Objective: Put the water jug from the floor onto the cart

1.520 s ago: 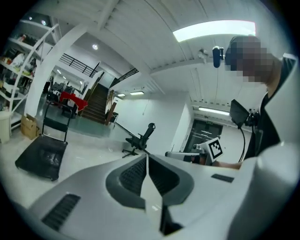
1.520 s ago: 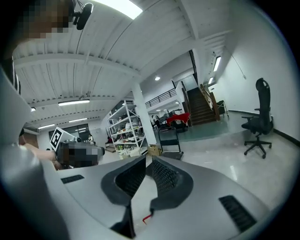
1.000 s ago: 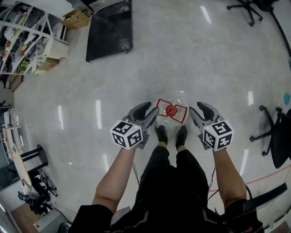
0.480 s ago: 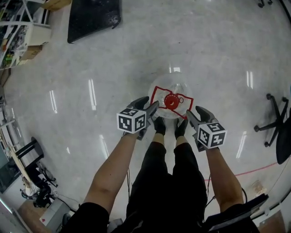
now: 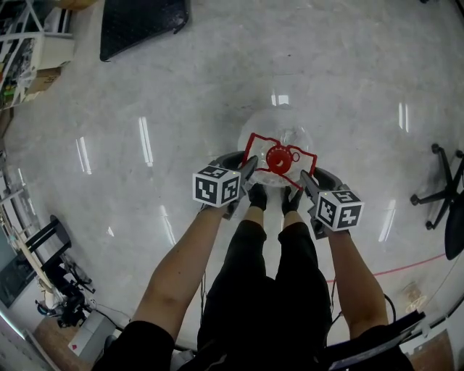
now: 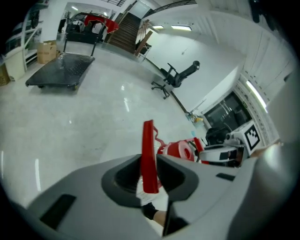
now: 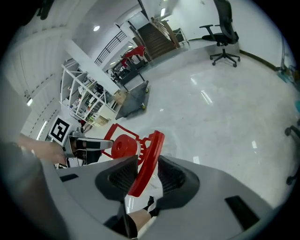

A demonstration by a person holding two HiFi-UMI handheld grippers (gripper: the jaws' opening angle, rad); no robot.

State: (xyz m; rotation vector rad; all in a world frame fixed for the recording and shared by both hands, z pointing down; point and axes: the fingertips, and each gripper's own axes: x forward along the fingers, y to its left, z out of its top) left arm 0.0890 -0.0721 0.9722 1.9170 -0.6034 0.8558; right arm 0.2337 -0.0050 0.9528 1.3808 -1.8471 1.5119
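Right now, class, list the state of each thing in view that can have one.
Jug: upright on the floor, capped.
Handle: gripped at both sides.
Left gripper: jaws have just been closing, clamped on handle.
Right gripper: jaws have just been closing, clamped on handle.
Cart: unloaded, away from jug.

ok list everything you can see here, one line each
water jug: one, clear, on the floor before the feet
red cap: one, red, atop the jug
red handle: one, red, frame around the cap
cart: one, black, flat, far across the floor
office chairs: at least two, black, one at right, one farther off
shelving rack: one, white, near the cart
cardboard box: at least one, brown, beyond the cart
floor: one, pale grey, glossy
shoes: two, black, behind the jug
left tongs: one, grey, jaws just closed on the handle's left bar
right tongs: one, grey, jaws just closed on its right bar
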